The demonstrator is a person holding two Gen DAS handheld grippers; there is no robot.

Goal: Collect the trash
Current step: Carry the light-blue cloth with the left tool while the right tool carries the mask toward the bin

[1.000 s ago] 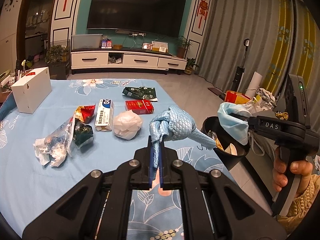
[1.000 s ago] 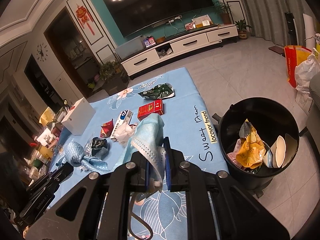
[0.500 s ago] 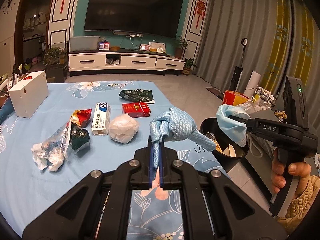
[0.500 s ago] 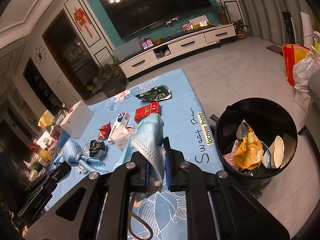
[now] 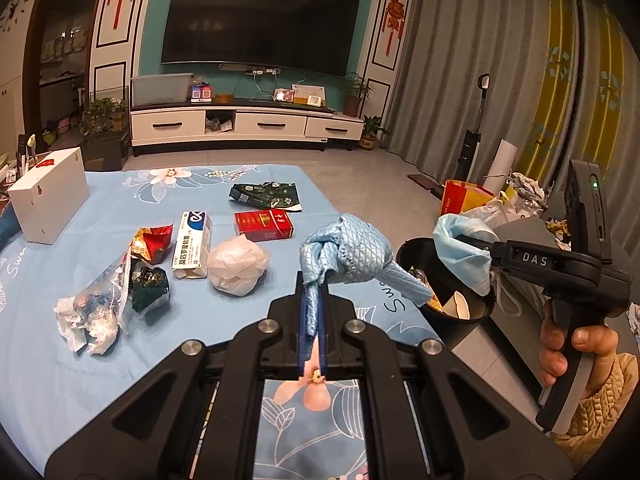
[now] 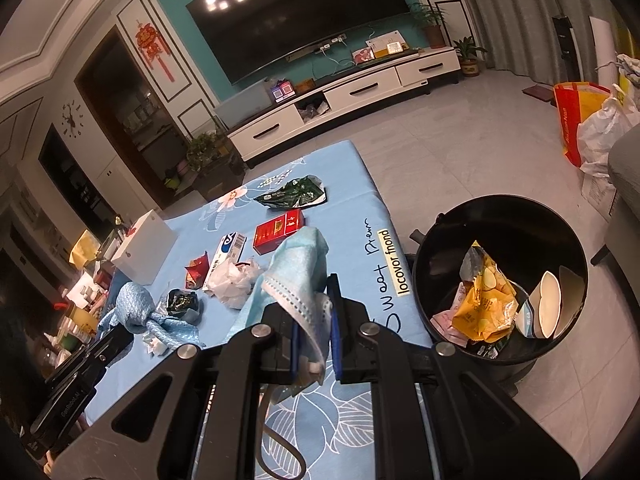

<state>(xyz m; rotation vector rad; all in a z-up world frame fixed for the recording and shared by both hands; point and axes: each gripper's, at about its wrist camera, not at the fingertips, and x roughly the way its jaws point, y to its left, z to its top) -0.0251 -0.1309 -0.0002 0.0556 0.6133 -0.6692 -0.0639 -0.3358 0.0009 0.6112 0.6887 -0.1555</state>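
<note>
1. Biggest risk: face mask (image 6: 298, 264) misses the black bin (image 6: 576, 248). Right gripper (image 6: 314, 334) is clamped on the mask, jaws nearly together w/ mask fabric bunched btwn them. In the right wrist view the bin sits right of centre, on the floor beside the table edge, while the mask hangs at centre, over the blue floral cloth (image 6: 360, 208). In the left wrist view the mask (image 5: 460, 248) looks near the bin rim (image 5: 412, 246), but overlap is hard to judge. Let go too early & it prob lands on the cloth or floor
2. Ear loop snag: a loop dangles below the jaws, lower centre of the right wrist view. Could catch on a finger at release, so the mask stays hanging
3. Left gripper (image 5: 314, 312) is squeezed tight on a knotted blue cloth (image 5: 348, 250), centre of the left wrist view, its tail pointing toward the bin. Both grippers head for the same opening; they could bump, or the tail could drape over the rim
4. Bin already holds a yellow snack bag (image 6: 486, 304) & a paper cup (image 6: 546, 308); a light mask may perch on top, minor
5. Rest still on the table, left of centre: tissue ball (image 5: 238, 266), red box (image 5: 264, 224), toothpaste box (image 5: 192, 244), wrappers. Low sweeps could scatter them
</note>
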